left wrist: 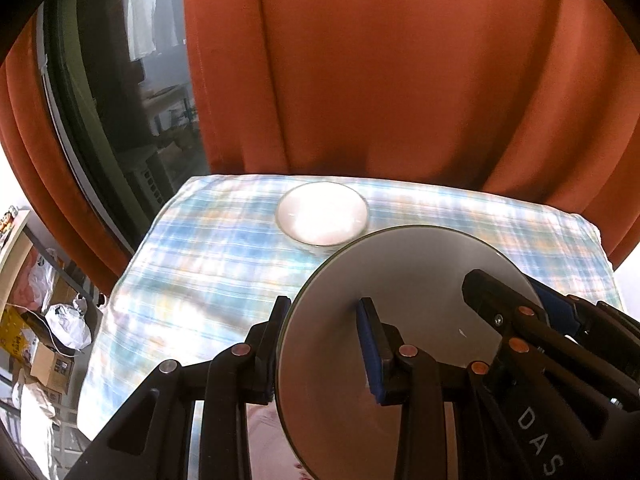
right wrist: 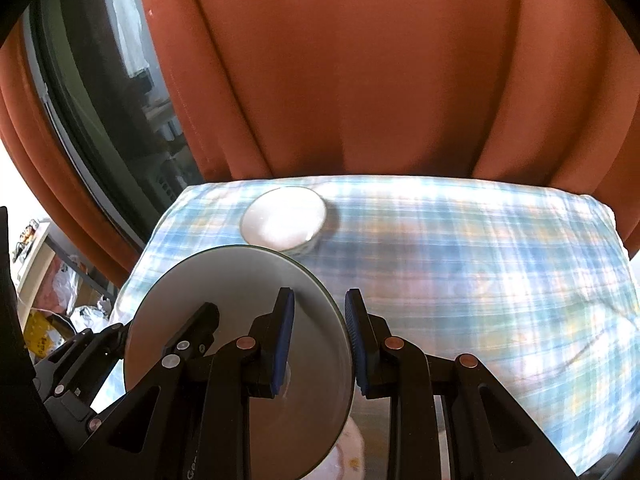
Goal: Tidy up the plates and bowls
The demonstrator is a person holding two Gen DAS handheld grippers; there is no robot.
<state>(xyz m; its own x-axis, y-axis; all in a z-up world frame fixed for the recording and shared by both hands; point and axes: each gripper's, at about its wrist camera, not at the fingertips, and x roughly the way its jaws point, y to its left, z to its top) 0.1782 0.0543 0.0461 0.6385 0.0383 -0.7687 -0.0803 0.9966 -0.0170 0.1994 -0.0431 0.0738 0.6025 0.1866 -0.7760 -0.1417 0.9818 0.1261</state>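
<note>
A round grey-white plate hangs tilted in the air above the near edge of the table, held from both sides. My left gripper is shut on its left rim, one blue pad on top and the other underneath. On the opposite rim my right gripper is shut the same way. Beyond the plate a white bowl stands upright on the plaid cloth, apart from the plate and both grippers.
A blue and white plaid cloth covers the table. An orange curtain hangs right behind it, with a dark window to the left. Boxes and bags lie on the floor at the left. Something pale and patterned shows under the plate.
</note>
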